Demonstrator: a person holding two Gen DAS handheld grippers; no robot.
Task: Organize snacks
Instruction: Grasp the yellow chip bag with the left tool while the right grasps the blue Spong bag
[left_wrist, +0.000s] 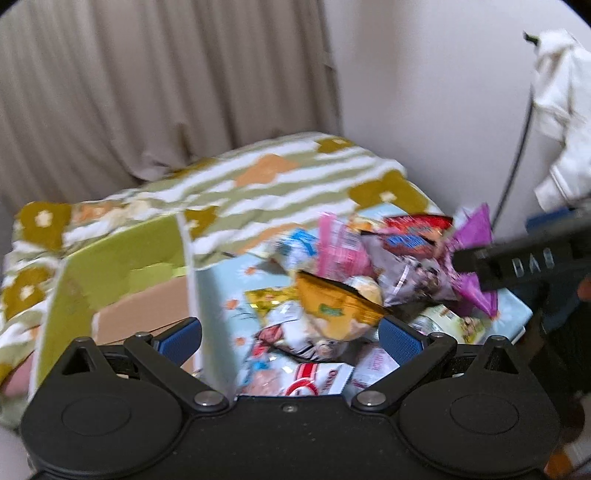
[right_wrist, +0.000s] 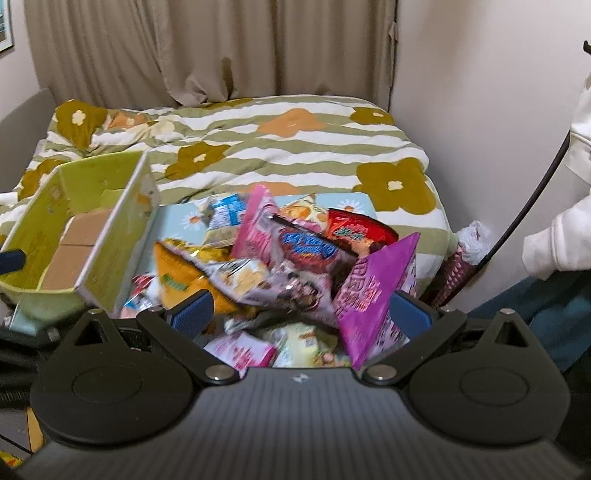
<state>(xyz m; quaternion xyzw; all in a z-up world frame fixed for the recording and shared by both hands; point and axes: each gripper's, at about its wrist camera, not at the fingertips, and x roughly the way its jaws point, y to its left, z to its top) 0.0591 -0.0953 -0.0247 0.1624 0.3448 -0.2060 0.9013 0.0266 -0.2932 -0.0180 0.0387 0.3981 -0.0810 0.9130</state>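
Green cardboard box (right_wrist: 77, 229) at left on striped flowered blanket (right_wrist: 295, 147), brown floor bare, nothing inside. Beside it, snack packets (right_wrist: 280, 258) heaped on pale blue tray (right_wrist: 173, 221): orange bag, pink, purple pouch (right_wrist: 373, 295) at right. Left gripper (left_wrist: 290, 338) spread wide, empty. Right gripper (right_wrist: 301, 308) spread wide over heap, gripping nothing.

The green box (right_wrist: 74, 229) stands open and unblocked, beside heaped snack packets (right_wrist: 288, 258) crowding the tray (right_wrist: 173, 221)
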